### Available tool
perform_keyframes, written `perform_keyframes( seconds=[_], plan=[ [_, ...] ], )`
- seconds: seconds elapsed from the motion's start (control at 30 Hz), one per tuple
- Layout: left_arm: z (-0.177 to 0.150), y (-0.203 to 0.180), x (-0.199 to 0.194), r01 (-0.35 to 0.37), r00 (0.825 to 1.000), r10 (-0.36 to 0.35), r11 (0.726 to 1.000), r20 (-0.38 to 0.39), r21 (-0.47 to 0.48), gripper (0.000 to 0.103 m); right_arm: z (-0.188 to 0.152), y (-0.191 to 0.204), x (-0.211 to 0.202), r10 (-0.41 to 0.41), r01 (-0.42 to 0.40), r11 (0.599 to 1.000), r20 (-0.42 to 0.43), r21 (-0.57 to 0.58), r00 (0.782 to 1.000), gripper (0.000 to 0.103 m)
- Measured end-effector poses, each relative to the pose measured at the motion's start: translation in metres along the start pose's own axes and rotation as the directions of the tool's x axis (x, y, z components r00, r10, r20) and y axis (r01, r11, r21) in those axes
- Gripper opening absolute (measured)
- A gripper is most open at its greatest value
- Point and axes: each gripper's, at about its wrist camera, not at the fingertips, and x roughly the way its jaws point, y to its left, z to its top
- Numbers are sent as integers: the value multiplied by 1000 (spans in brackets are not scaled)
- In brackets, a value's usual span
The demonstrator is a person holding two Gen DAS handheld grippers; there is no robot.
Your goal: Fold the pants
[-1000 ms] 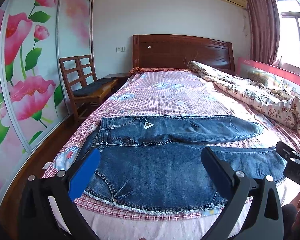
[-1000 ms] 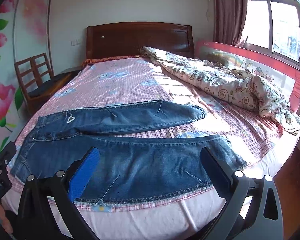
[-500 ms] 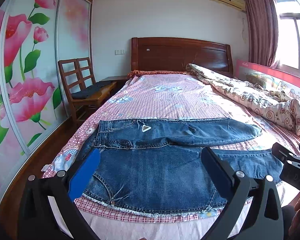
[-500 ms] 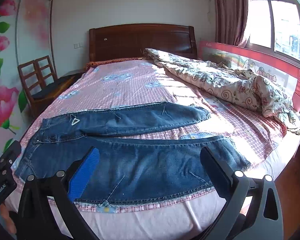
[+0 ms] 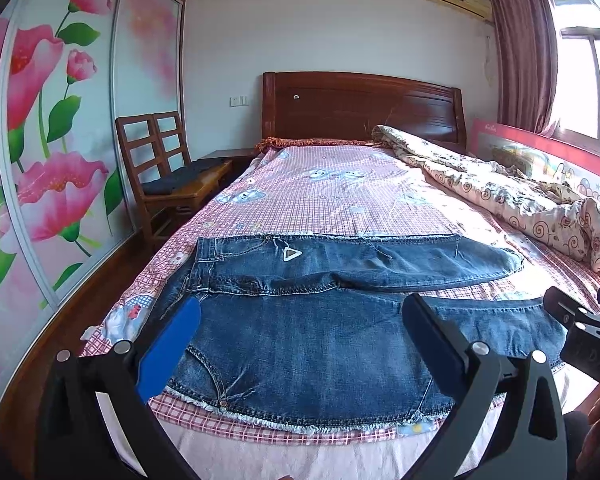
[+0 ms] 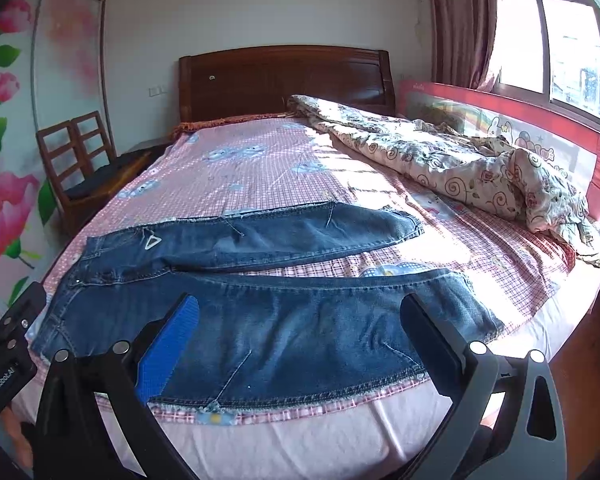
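Blue denim pants (image 5: pixel 320 344) lie flat across the foot of the bed, waist to the left, both legs spread apart and pointing right. They also show in the right wrist view (image 6: pixel 284 320). My left gripper (image 5: pixel 300 312) is open and empty, held above the near leg close to the waist. My right gripper (image 6: pixel 300 312) is open and empty, held above the near leg toward its hem. Each gripper's body shows at the edge of the other's view.
The bed (image 5: pixel 340 192) has a pink checked sheet. A rumpled floral quilt (image 6: pixel 460 164) lies along its right side by a red guard rail (image 6: pixel 540 128). A wooden chair (image 5: pixel 168 176) and a flowered wardrobe (image 5: pixel 40 160) stand to the left.
Both grippers have drawn back and risen slightly from the bed; the pants sit a little lower and farther in both views. The pants have not moved.
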Motion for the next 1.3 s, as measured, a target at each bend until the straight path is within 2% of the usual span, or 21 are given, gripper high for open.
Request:
perform_keyframes(
  seconds=[0.83,1.07,1.2,1.3],
  plan=[
    [1,2,11,10,1000,-10,1000,-26,2,101,-3,6,8,8,-8,1000,-22,-13,1000,100],
    [7,30,44,75,994,-74,997,-78,8,101,-9,9,27,28,-30,999,-87,-29,996,100],
    [34,68,91,171,973,-170,985,-159,-9,101,-9,13,41,39,-44,998,-130,-37,991,100],
    [54,101,138,216,946,-218,976,-241,-38,101,-7,17,56,45,-52,998,-158,-42,986,100]
  ],
)
